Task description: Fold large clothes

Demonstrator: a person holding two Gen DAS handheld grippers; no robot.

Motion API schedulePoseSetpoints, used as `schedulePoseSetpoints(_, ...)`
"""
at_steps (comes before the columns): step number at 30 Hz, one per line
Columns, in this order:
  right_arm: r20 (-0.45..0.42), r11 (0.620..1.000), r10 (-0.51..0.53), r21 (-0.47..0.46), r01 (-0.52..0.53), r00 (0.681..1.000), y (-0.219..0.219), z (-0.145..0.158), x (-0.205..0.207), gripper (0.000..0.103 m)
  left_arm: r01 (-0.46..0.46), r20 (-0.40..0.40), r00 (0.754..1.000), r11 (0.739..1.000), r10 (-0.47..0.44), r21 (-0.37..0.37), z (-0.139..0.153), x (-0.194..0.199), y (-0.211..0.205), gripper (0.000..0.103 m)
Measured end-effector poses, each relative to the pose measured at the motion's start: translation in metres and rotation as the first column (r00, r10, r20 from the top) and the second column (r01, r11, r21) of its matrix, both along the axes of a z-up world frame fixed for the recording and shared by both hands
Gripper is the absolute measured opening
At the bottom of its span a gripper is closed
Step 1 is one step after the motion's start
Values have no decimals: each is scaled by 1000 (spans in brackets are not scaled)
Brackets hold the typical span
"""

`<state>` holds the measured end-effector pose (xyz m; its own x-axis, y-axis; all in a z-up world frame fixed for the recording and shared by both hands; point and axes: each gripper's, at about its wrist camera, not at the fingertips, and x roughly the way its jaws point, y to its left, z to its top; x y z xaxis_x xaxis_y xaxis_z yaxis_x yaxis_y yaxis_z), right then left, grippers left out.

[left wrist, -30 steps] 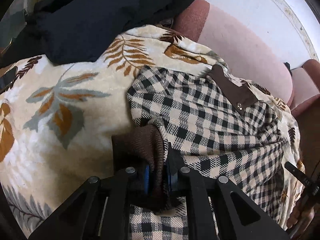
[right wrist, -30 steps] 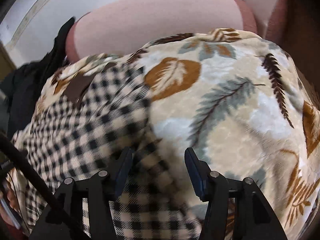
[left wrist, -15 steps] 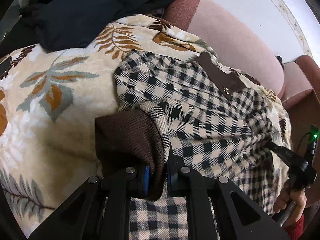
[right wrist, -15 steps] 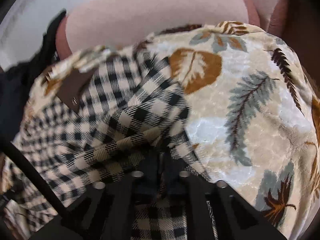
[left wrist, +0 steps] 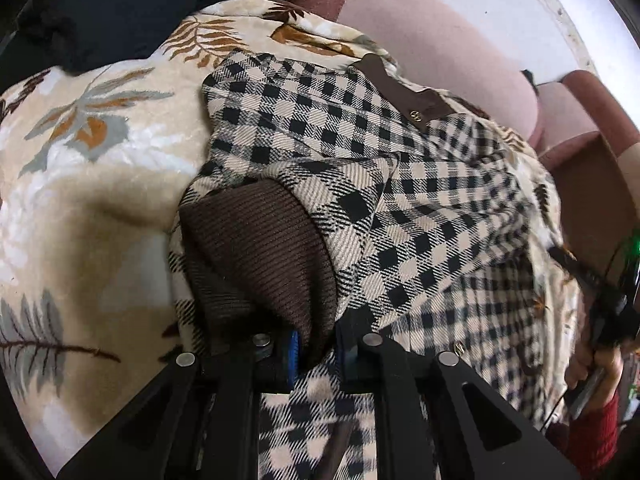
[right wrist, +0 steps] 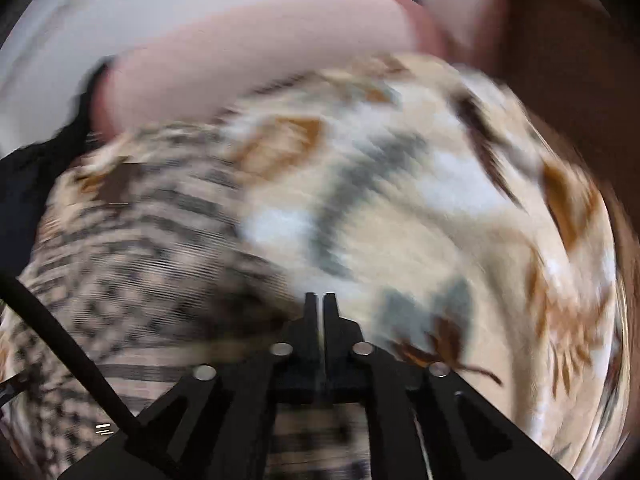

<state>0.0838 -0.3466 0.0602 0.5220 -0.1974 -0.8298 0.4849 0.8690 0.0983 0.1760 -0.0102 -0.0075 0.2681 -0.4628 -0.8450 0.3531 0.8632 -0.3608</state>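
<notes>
- The left gripper [left wrist: 316, 350] is pinching the brown ribbed cuff [left wrist: 256, 248] of the checked jacket [left wrist: 360, 136], its blue-padded fingers [left wrist: 293, 354] nearly together with the knit bunched between them. Holding by the cuff gives control of the whole sleeve, which I judge is being carried over the jacket's body as a fold.
- The jacket lies on the leaf-patterned blanket [left wrist: 80, 152] that covers the sofa seat, its body spread toward the pink sofa back [left wrist: 440, 52] and its lower part hanging off the front edge of the seat.
- The right gripper [right wrist: 319, 300] has its fingers pressed together at the jacket's right edge; the right wrist view is smeared by motion, so I cannot tell for sure whether cloth is caught between them, and none is visible at the tips.
- A brown pocket flap [left wrist: 400, 88] with a metal snap sits near the seat's back edge, lying flat.
- A heap of dark clothes [left wrist: 132, 12] occupies the far left corner of the seat, clear of the jacket but limiting room on that side.
- The soft, rumpled blanket underneath may drag and wrinkle the fold.
</notes>
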Motion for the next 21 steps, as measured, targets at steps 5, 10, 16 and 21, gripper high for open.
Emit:
schedulePoseSetpoints(5, 19, 916, 400, 5, -400, 916, 96, 16, 74, 65, 19, -3, 1000, 1000, -19, 17, 5, 2, 14, 22)
schedulePoseSetpoints(10, -80, 705, 701, -73, -705, 709, 216, 2, 121, 65, 17, -15, 1000, 1000, -16, 17, 10, 12, 45, 33)
schedulePoseSetpoints(16, -162, 576, 792, -123, -808, 589, 278, -23, 148, 65, -140, 6, 990, 989, 140, 49, 9, 30, 94, 33)
schedulePoseSetpoints(21, -259, 527, 805, -103, -844, 534, 303, -51, 158, 32, -145, -2, 989, 989, 145, 8, 15, 30, 98, 33)
